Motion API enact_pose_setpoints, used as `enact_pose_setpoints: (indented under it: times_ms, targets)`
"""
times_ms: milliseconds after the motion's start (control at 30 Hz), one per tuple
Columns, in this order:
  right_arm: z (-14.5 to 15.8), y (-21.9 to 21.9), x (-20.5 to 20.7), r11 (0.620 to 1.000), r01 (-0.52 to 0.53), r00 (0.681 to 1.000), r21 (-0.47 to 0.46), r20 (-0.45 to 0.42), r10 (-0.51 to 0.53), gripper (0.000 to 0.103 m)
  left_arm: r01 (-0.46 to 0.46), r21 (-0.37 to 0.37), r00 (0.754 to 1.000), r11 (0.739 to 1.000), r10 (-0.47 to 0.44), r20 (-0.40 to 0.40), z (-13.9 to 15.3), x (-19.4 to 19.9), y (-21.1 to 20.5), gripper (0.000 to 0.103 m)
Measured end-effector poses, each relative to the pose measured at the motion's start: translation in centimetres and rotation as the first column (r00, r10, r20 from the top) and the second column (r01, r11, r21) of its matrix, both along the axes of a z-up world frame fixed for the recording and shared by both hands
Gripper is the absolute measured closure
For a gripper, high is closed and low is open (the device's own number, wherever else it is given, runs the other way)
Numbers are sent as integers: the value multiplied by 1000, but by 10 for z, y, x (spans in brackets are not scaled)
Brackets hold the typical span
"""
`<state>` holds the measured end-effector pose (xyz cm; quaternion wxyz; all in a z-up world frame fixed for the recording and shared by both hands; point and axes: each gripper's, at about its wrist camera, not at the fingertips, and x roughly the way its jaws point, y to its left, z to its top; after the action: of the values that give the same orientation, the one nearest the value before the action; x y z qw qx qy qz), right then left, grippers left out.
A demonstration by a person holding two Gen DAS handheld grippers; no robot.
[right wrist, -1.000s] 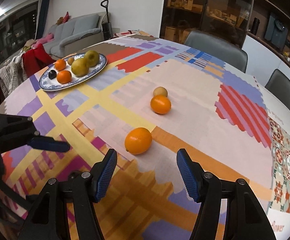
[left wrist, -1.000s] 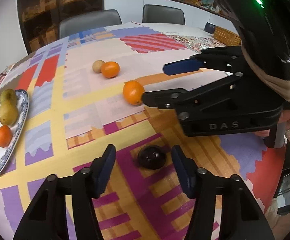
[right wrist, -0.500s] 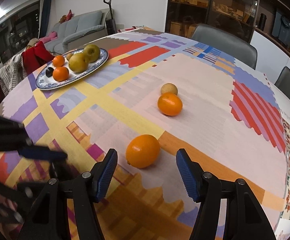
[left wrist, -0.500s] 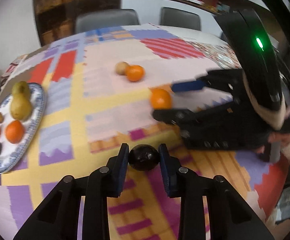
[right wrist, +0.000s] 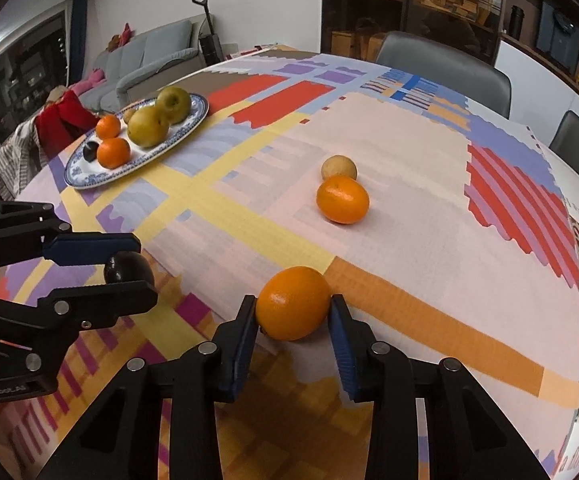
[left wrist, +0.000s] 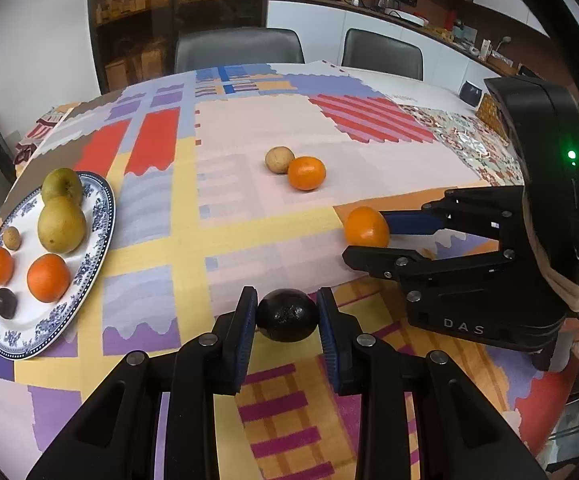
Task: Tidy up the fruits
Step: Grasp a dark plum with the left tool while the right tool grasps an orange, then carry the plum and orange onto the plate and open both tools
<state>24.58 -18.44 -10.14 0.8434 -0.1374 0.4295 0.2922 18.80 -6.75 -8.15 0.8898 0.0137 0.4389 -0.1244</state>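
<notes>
My left gripper (left wrist: 287,307) is shut on a small dark round fruit (left wrist: 287,317), just over the patterned tablecloth; the right wrist view shows that same left gripper (right wrist: 140,266) and dark fruit (right wrist: 127,269) from the side. My right gripper (right wrist: 293,309) is closing on an orange (right wrist: 292,300) that rests on the cloth, both pads touching its sides. The left wrist view shows this orange (left wrist: 365,225) at the tips of the right gripper (left wrist: 366,240). A blue-rimmed plate (left wrist: 107,216) at the left holds two pears, two mandarins, a small brown fruit and a dark fruit.
A loose mandarin (left wrist: 306,173) and a small brown fruit (left wrist: 278,159) lie touching each other mid-table; they show as the mandarin (right wrist: 342,199) and brown fruit (right wrist: 338,168) in the right view. Grey chairs (left wrist: 239,48) stand behind the table. A woven basket (left wrist: 491,114) sits far right.
The left jaws closed on the dark fruit and now hold it nearer the plate side. The right jaws, wide around the orange half a second ago, have closed onto it.
</notes>
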Motion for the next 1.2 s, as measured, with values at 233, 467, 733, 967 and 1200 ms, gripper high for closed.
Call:
enact_pose_setpoints:
  times_ms: [233,467,733,967,1200]
  targets:
    - [17,0,-13,999,25,1000,43,17,-26,66,-12,-9,999,1000,12,39,15,-8,7,73]
    - [37,6,-28,997,28,998,72,49,-31,66,-20,-17,996,1000,21,86,32,-22,14,73]
    - [58,19,-46,994,31,995,105,92,-41,66,-50,-32,988,998,54,145,49,-36,34,73]
    - [73,38,-57,992,31,992,126,120,-46,66,-92,-37,978,995,97,186,61,-44,58,73]
    - [89,59,-62,985,42,989,165,135,-65,66,-141,-32,959,989,145,242,74,-54,86,73]
